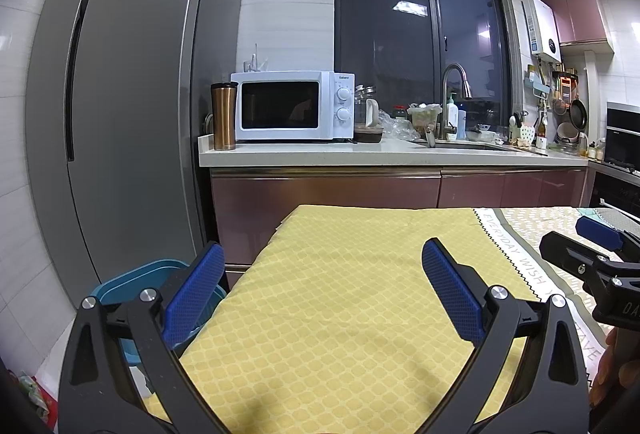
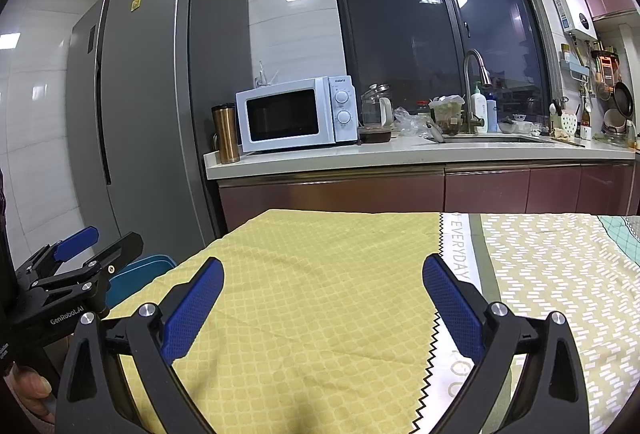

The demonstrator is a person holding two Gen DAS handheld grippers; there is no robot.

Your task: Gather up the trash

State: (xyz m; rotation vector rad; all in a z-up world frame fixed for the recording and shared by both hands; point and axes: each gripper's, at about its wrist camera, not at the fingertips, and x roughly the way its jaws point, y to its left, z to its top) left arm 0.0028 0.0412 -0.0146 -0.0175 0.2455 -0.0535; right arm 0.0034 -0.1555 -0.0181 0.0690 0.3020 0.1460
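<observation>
My left gripper (image 1: 322,254) is open and empty, held above the yellow patterned tablecloth (image 1: 352,286). My right gripper (image 2: 322,268) is open and empty, held above the same cloth (image 2: 312,294). A blue bin (image 1: 136,282) stands on the floor at the table's left edge, behind my left finger; its rim also shows in the right wrist view (image 2: 140,270). No trash shows on the cloth in either view. The right gripper shows at the right edge of the left wrist view (image 1: 576,238); the left gripper shows at the left edge of the right wrist view (image 2: 100,240).
A grey fridge (image 1: 132,113) stands left behind the bin. Behind the table runs a counter (image 1: 392,153) with a white microwave (image 1: 292,105), a copper tumbler (image 1: 224,115), a sink with tap (image 1: 454,81) and clutter. The cloth's right part is striped and printed (image 2: 560,274).
</observation>
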